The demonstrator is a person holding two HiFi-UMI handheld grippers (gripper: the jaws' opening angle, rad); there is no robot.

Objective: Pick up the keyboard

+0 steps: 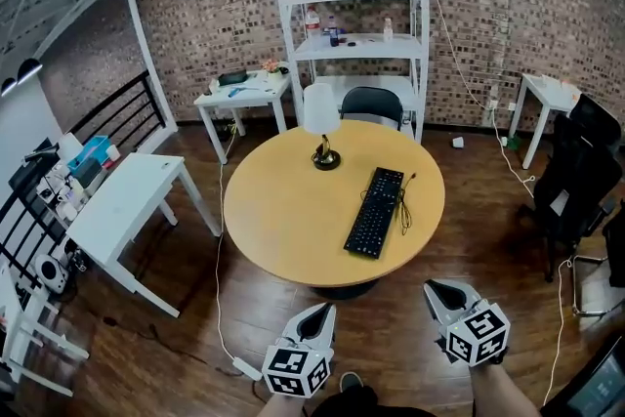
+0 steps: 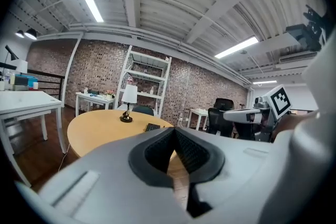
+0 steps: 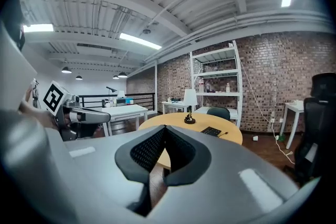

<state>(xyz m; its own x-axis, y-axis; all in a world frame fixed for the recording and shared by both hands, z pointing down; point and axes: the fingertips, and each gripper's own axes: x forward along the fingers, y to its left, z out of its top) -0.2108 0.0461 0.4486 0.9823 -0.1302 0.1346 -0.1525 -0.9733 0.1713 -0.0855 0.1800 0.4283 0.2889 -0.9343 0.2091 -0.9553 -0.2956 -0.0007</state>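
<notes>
Bright overhead tube lighting, fisheye edges

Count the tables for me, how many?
4: round wooden table mid-room, long white table at left, small white table at the back, white side table far right. More may be hidden.

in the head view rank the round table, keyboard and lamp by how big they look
1. round wooden table
2. black keyboard
3. table lamp
The last two look nearly alike, so their order is unsure.
</notes>
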